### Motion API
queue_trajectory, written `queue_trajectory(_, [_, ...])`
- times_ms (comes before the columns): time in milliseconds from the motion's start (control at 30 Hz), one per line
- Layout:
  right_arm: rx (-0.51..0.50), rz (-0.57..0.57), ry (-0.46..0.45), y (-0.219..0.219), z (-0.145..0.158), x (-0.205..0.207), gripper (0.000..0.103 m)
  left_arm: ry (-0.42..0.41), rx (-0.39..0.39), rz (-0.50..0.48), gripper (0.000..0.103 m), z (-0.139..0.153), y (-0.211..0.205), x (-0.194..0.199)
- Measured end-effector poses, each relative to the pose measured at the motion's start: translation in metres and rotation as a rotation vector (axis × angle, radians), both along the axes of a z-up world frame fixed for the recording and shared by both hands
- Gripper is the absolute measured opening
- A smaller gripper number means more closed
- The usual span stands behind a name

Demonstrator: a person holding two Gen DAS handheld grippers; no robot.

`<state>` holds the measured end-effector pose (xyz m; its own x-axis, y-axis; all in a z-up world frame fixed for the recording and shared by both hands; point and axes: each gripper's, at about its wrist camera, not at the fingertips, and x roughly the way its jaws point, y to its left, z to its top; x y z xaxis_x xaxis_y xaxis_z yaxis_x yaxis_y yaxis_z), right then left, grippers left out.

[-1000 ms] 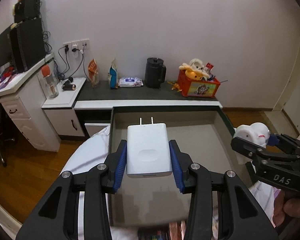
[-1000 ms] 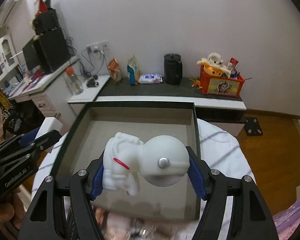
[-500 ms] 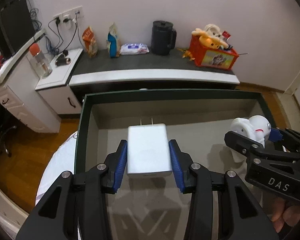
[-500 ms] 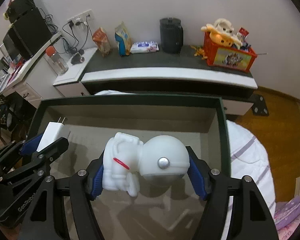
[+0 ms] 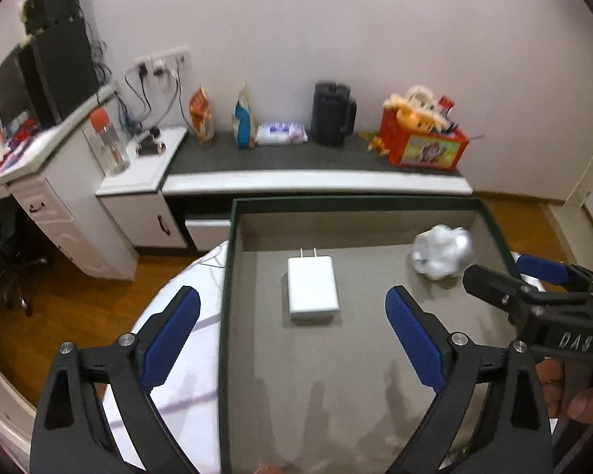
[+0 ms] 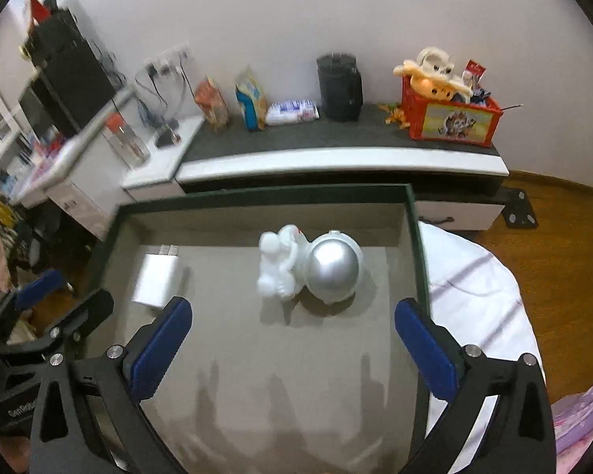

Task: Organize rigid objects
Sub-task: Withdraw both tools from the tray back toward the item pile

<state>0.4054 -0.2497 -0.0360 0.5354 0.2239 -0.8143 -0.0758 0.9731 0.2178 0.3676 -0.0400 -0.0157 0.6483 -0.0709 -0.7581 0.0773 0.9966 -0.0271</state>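
Observation:
A white plug-in charger lies flat on the grey floor of a dark-green-rimmed box, prongs pointing away. My left gripper hovers over it with its jaws opening, and the blue pads are well clear of the charger's sides. A white astronaut figure with a silver visor lies on the box floor to the charger's right. My right gripper is above it with its jaws opening and nothing touching the pads. In the left wrist view the astronaut is blurred, beyond the right gripper.
The box sits on a white-covered round table. Behind it runs a low cabinet with a black kettle, snack bags and an orange toy crate. A white desk stands at the left, over wooden floor.
Both grippers have opened wide. The charger left the left pads and the astronaut left the right pads; both now lie on the box floor, the astronaut visor-up.

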Motion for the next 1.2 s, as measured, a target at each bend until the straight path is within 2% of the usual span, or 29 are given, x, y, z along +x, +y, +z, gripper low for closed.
queue_trajectory(133, [0.030,0.012,-0.075,0.002,0.030,-0.045,0.103,-0.074,0.005,-0.004,0.103,0.027,0.005,-0.045])
queue_trajectory(200, [0.034,0.016,-0.109,0.003,0.042,-0.068,0.103,-0.101,0.016,-0.006,0.103,0.039,0.007,-0.069])
queue_trajectory(400, [0.003,-0.020,-0.231,0.004,0.076,-0.149,0.103,-0.175,0.114,0.056,0.103,0.062,0.007,-0.130])
queue_trajectory(600, [-0.045,-0.057,-0.305,0.005,0.094,-0.207,0.103,-0.202,0.056,0.054,0.103,0.073,0.013,-0.181])
queue_trajectory(833, [-0.070,-0.073,-0.339,0.001,0.098,-0.261,0.103,-0.205,0.041,0.064,0.103,0.073,0.014,-0.230])
queue_trajectory(1200, [-0.084,-0.100,-0.312,-0.005,0.075,-0.324,0.103,-0.197,0.035,0.062,0.103,0.064,0.016,-0.292])
